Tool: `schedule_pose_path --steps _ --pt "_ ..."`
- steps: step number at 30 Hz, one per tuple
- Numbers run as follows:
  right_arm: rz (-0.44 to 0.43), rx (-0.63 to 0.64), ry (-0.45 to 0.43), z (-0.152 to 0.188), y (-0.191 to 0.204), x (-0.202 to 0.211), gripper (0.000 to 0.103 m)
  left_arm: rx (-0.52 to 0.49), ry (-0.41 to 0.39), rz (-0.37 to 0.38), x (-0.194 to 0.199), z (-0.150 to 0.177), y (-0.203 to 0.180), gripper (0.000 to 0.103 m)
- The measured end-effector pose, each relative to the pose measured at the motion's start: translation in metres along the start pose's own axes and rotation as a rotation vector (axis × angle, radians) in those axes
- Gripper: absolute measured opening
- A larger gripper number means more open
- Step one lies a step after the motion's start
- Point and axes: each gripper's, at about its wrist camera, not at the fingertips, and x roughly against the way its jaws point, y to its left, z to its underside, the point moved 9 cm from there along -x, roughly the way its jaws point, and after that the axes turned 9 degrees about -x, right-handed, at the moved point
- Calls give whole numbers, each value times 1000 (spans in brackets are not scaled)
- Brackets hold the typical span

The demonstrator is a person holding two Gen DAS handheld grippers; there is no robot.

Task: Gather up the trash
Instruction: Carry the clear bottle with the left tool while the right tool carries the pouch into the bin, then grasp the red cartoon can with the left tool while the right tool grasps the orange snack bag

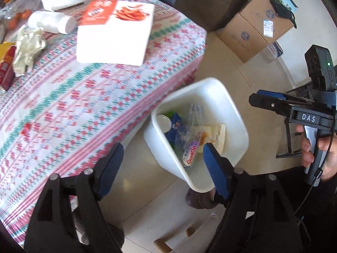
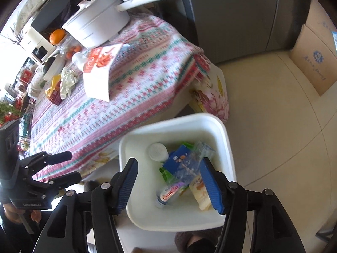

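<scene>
While both grippers hang above the white bin (image 2: 228, 147), neither holds anything. Left gripper (image 1: 163, 160): blue-padded fingers spread wide, pointing steeply down, nothing between the pads; through the gap I see floor tile and the near corner of the bin. Right gripper (image 2: 168, 181): fingers also well apart, pads clear of everything, framing the bin's contents from above.

Bin stands on the pale tiled floor (image 2: 273, 126), just beside the edge of the table with the patterned cloth (image 1: 84, 105). Inside it: a crushed clear plastic bottle (image 2: 179, 181) with a purple-and-red label lying tilted, a blue carton (image 2: 177, 158) under it, a round white lid or cup (image 2: 157, 151) at the far corner, a pale yellow wrapper (image 2: 199, 196) against the near wall, and a scrap of green beneath. Some blur on the bin rim in both views.

On the table I can still count loose items: a crumpled silvery-gold foil wrapper (image 1: 28, 48), a red packet (image 1: 7, 69) at the left edge touching it, a white roll or tub (image 1: 51, 22) lying on its side, and a white box with red print (image 1: 114, 33). A white pot with a long handle (image 2: 101, 25) sits at the far end, with an orange (image 2: 56, 35) beside it.

From the left wrist view, the right gripper shows at the side, held by a hand (image 1: 316, 147). Cardboard boxes (image 1: 252, 27) stand on the floor beyond.
</scene>
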Motion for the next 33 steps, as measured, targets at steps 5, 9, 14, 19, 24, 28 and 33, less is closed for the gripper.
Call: schedule_pose_path --steps 5,9,14,19,24,28,33 --pt "9 30 -15 -9 24 -4 69 52 -42 -68 16 0 38 80" --pt "5 55 -22 -16 47 -8 71 76 -76 -132 31 -2 67 81" --pt "3 67 -28 -23 70 -15 72 72 -91 -253 51 -2 124 81" --pt "-7 55 -42 -38 87 -26 72 90 -135 -368 75 -10 198 81" --pt "3 40 -59 -60 101 -41 72 104 -151 -377 83 -20 249 79" --pt "6 13 -79 -80 110 -53 72 84 -144 -379 79 -39 269 75" --pt "7 -6 -67 -97 114 -69 72 77 -76 -383 58 -65 286 54"
